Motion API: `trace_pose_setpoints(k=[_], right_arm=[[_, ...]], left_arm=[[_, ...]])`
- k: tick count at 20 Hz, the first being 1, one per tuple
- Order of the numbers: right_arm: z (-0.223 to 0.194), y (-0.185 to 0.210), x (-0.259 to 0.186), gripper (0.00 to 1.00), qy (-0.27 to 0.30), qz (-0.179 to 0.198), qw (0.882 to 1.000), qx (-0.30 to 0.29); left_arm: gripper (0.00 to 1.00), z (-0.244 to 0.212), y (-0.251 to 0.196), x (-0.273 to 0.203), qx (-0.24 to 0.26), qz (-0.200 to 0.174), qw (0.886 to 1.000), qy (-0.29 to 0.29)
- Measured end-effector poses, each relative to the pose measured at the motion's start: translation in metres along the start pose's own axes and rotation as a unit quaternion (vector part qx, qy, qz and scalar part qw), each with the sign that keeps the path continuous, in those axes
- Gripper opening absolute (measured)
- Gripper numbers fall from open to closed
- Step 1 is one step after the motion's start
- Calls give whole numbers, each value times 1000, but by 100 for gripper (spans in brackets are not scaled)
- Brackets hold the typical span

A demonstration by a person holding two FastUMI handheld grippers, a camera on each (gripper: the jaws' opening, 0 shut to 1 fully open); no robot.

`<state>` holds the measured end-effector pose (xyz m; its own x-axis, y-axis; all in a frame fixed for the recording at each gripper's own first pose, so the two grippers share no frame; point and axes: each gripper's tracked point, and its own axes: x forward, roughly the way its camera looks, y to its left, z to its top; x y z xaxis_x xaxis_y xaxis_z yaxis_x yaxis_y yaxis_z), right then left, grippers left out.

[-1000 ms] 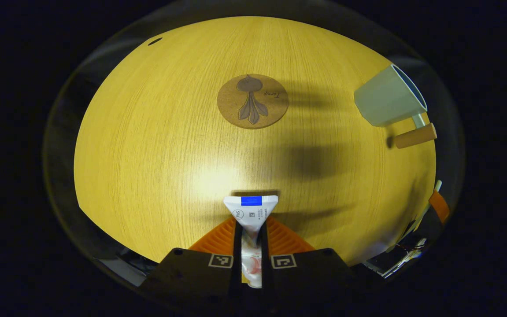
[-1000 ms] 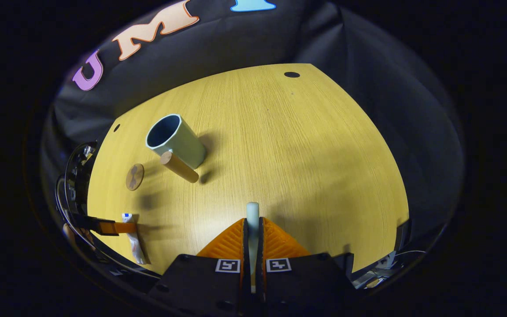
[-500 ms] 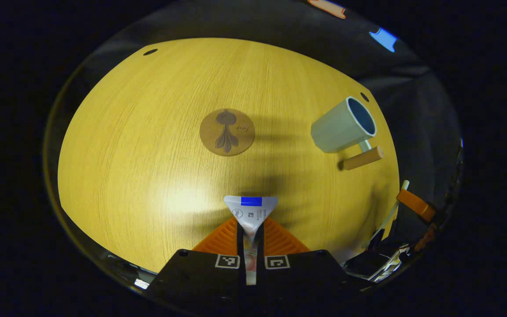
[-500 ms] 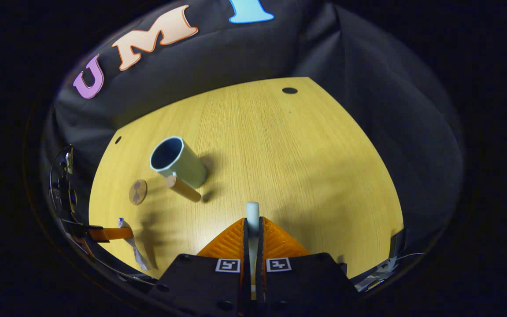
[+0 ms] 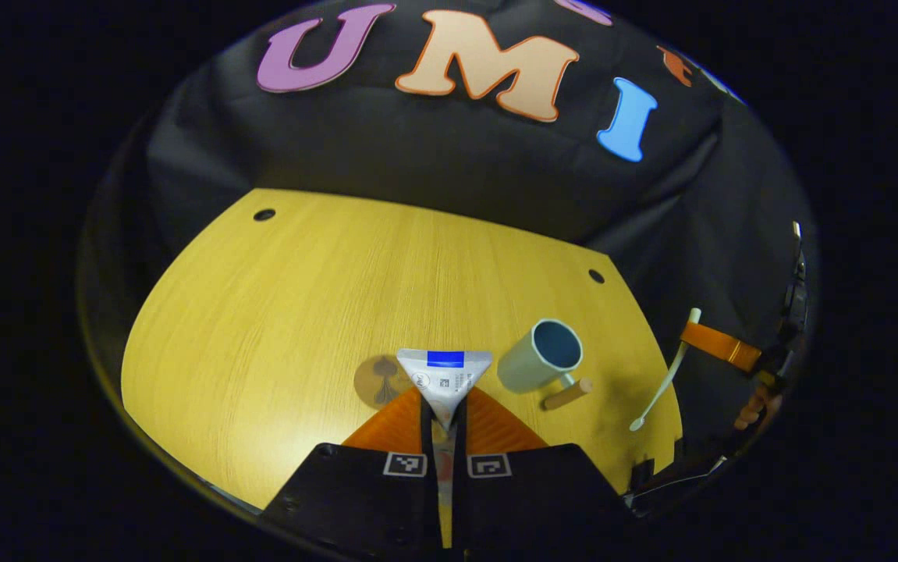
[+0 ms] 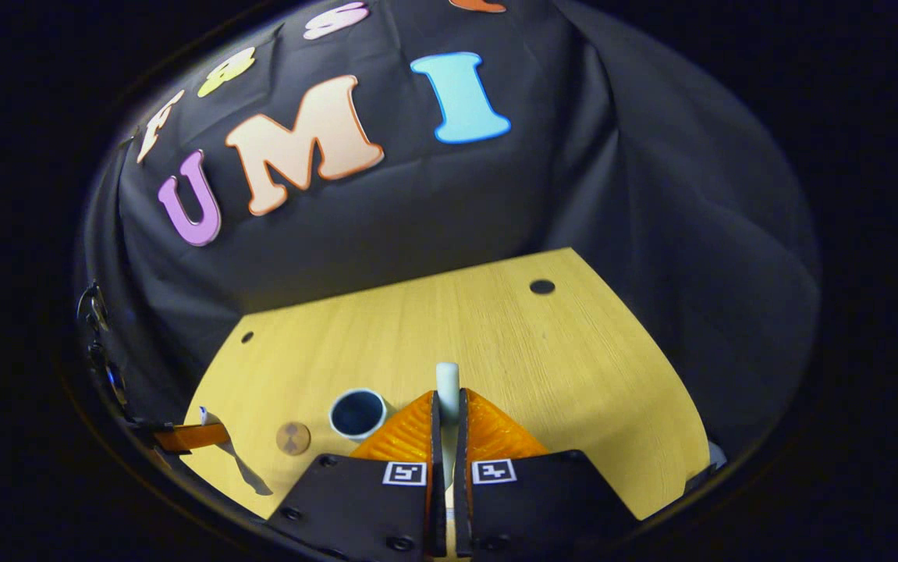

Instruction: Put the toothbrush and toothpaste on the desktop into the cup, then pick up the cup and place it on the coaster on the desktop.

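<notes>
The left gripper (image 5: 444, 406) is closed on the toothpaste (image 5: 444, 373), above the desktop (image 5: 300, 312). The right gripper (image 6: 447, 410) is closed on the toothbrush (image 6: 447, 382); the cup (image 6: 358, 414) stands beside the coaster (image 6: 293, 438).

Wooden desktop (image 5: 277, 312) carries cup (image 5: 540, 357) and coaster (image 5: 377, 380).

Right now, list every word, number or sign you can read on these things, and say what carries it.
Toothpaste tube: small print and a square code on its flat end, too small to read.
Coaster: a drawing; any word is too blurred to read.
Left gripper and right gripper: square coded patterns, no words.
</notes>
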<state>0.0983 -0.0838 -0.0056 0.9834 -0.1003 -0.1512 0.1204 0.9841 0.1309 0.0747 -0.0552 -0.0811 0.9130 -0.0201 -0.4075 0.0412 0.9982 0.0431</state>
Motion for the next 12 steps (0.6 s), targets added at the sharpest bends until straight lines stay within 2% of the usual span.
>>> trace_pose_setpoints(k=[4,7,10,12], right_arm=[[30,35,18,7,-45,43,998,3],[45,60,21,7,-89,74,993,10],[67,82,31,7,-150,82,985,2],[62,87,41,7,-165,77,983,1]], left_arm=[[4,44,-21,-1,18,-42,995,-87],[4,66,-22,7,35,-48,988,-143],[4,91,-33,13,60,-68,974,-206],[4,97,-43,23,65,-83,966,-234]])
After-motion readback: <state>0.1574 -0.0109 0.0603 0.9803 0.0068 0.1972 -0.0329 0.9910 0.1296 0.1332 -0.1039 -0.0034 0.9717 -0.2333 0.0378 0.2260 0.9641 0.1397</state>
